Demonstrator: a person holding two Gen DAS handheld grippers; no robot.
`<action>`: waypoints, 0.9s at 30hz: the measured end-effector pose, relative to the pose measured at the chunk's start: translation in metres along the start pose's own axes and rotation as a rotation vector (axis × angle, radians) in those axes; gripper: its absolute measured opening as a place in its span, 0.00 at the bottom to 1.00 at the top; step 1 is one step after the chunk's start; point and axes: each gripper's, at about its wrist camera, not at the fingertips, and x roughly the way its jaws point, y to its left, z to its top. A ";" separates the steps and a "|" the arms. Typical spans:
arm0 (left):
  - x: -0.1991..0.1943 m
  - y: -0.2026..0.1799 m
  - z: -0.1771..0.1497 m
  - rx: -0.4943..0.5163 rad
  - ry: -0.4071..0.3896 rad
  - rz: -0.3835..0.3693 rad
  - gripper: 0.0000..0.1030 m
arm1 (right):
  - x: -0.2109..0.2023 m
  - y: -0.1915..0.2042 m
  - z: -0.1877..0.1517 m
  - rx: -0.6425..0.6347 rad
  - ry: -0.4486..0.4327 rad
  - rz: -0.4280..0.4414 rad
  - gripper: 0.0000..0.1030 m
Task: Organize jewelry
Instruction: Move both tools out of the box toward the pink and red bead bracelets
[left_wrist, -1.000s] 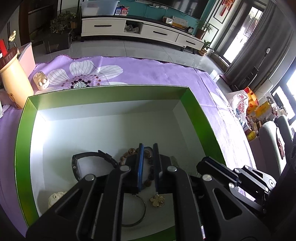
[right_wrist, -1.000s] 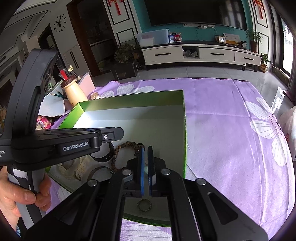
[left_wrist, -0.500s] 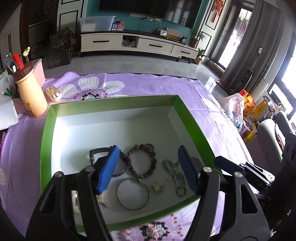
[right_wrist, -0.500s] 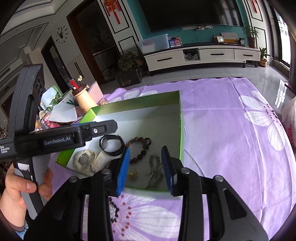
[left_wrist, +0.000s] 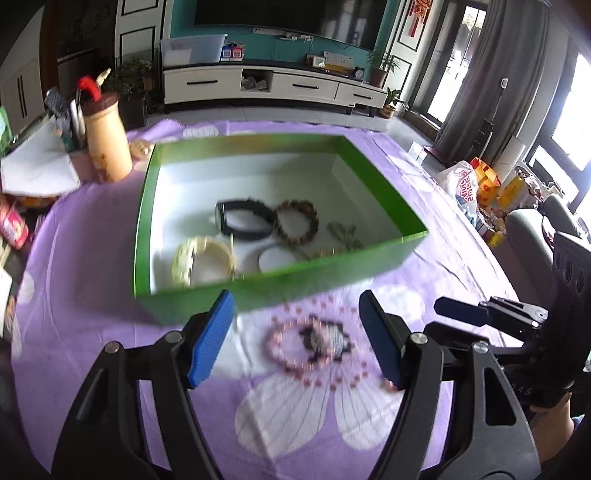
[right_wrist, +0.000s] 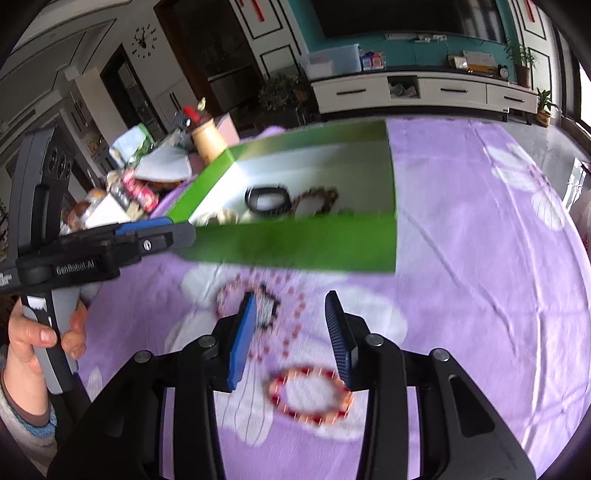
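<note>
One green box (left_wrist: 258, 291) at 12 o'clock holding about six jewelry pieces, among them a black watch (left_wrist: 245, 219) and a brown bead bracelet (left_wrist: 297, 220); one red bracelet (right_wrist: 308, 395) outside; both jaws wide, empty.

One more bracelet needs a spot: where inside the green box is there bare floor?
The far half of the white-lined green cardboard box, behind the black watch and brown wooden bead bracelet, is bare. The near half is crowded, with the cream bangle there too.
</note>
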 end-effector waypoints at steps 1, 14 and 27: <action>-0.001 0.002 -0.007 -0.010 0.005 -0.011 0.69 | 0.001 0.004 -0.007 -0.012 0.017 -0.004 0.38; -0.001 0.019 -0.072 -0.072 0.093 -0.010 0.69 | 0.034 0.030 -0.043 -0.173 0.107 -0.128 0.32; 0.005 -0.001 -0.062 0.001 0.083 -0.024 0.69 | 0.020 0.017 -0.038 -0.040 0.018 -0.052 0.07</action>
